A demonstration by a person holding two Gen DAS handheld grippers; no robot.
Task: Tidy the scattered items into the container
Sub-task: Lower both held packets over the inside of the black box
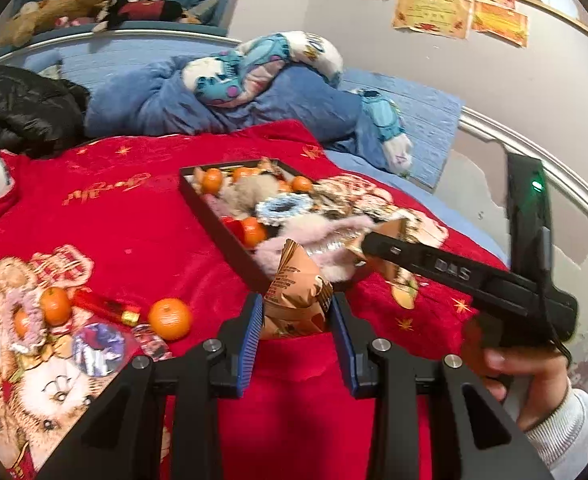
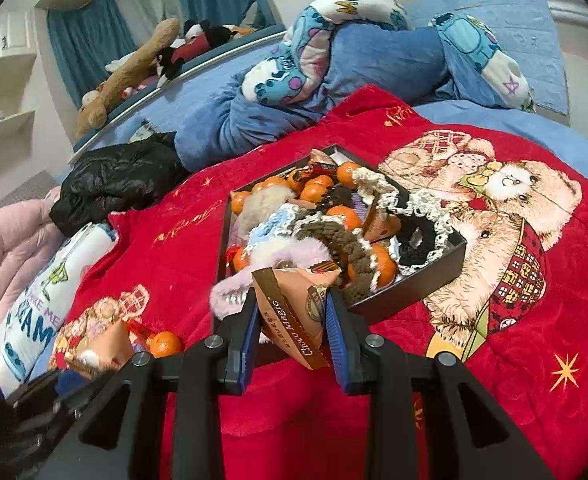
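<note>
Both grippers are carrying snack packets right now. The left gripper (image 1: 297, 312) is pinching a tan pyramid-shaped snack packet (image 1: 296, 292) between its blue pads, holding it just at the near corner of the black tray (image 1: 214, 216) sitting on the red teddy-bear blanket (image 1: 134, 216). The right gripper (image 2: 294, 332) is clamping its own Choco Magic packet (image 2: 294, 304) at the tray's near edge. The tray is already piling up with mandarins, fuzzy scrunchies and crocheted bands. Still lying loose on the blanket to the left: a mandarin (image 1: 170, 319), another mandarin (image 1: 55, 306), a red wrapped candy (image 1: 106, 306) and a round badge (image 1: 97, 347).
</note>
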